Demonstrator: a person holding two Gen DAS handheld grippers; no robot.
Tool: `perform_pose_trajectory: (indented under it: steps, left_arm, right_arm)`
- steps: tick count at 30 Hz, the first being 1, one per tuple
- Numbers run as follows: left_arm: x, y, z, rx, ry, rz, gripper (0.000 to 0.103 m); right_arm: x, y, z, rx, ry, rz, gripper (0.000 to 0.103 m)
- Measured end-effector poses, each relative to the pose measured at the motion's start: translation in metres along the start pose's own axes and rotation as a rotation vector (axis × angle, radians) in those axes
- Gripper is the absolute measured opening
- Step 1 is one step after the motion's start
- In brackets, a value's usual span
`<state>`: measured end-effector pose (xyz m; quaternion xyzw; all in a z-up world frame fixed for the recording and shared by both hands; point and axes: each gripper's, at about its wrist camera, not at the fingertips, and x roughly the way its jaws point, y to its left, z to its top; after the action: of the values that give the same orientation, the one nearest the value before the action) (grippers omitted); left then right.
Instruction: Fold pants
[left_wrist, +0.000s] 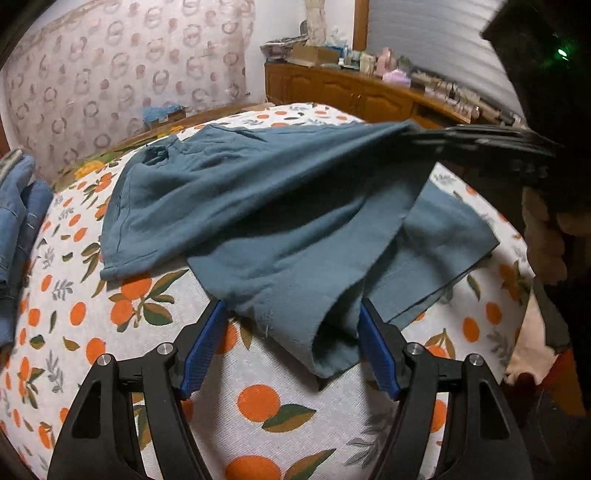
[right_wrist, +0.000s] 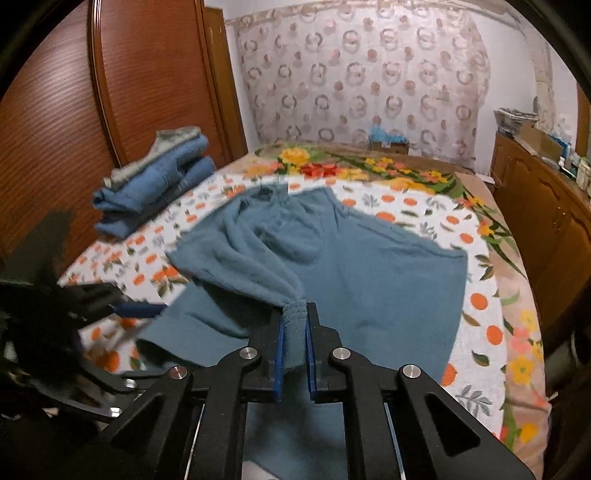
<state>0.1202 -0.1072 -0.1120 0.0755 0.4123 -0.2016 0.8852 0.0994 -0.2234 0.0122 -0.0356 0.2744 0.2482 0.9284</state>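
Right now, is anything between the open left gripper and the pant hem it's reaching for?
Nothing visible. The left gripper is open, with the teal pants hem already between its pads. The right gripper is shut on the waistband.

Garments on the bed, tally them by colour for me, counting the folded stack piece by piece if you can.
Teal: 1, the pants, pinched at the waistband by the right hand-held gripper.
Blue denim: at least 2, in the folded stack.
Grey: 1, on top of that stack.
Total: at least 4; the stack's layers are too blurred to separate for certain.
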Motion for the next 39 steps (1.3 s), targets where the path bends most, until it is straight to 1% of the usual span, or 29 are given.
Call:
perform_pose_trajectory:
  steps: [4,8,11,16,21,23,28,35,39]
  left_arm:
    - [-0.009,0.004,-0.001,-0.01,-0.025,0.037,0.072]
    - [-0.019,0.007,-0.004,-0.012,-0.049,0.064,0.072]
    - [-0.027,0.009,-0.004,-0.023,-0.07,0.064,0.072]
    - [-0.031,0.014,-0.003,-0.029,-0.078,0.067,0.072]
    - [-0.044,0.011,-0.002,-0.032,-0.11,-0.006,0.072]
    - [-0.05,0.01,-0.001,-0.032,-0.123,-0.016,0.073]
    - [-0.054,0.011,0.004,-0.035,-0.144,0.0,0.072]
    - [-0.052,0.014,0.006,-0.044,-0.144,0.019,0.072]
    - [-0.049,0.017,0.005,-0.048,-0.139,0.025,0.072]
  right_arm:
    - [-0.027,0.003,-0.002,0.016,-0.053,-0.022,0.009]
    - [-0.046,0.002,-0.009,0.031,-0.071,-0.038,0.009]
    - [-0.051,0.003,-0.017,0.038,-0.061,-0.049,0.009]
    - [-0.056,0.002,-0.03,0.06,-0.034,-0.048,0.009]
    - [-0.062,-0.001,-0.042,0.095,-0.015,-0.061,0.009]
    - [-0.063,-0.002,-0.049,0.113,-0.004,-0.059,0.009]
    - [-0.068,0.0,-0.054,0.131,0.01,-0.055,0.009]
    - [-0.075,0.0,-0.059,0.138,0.006,-0.067,0.009]
    - [-0.072,-0.004,-0.067,0.146,0.026,-0.083,0.009]
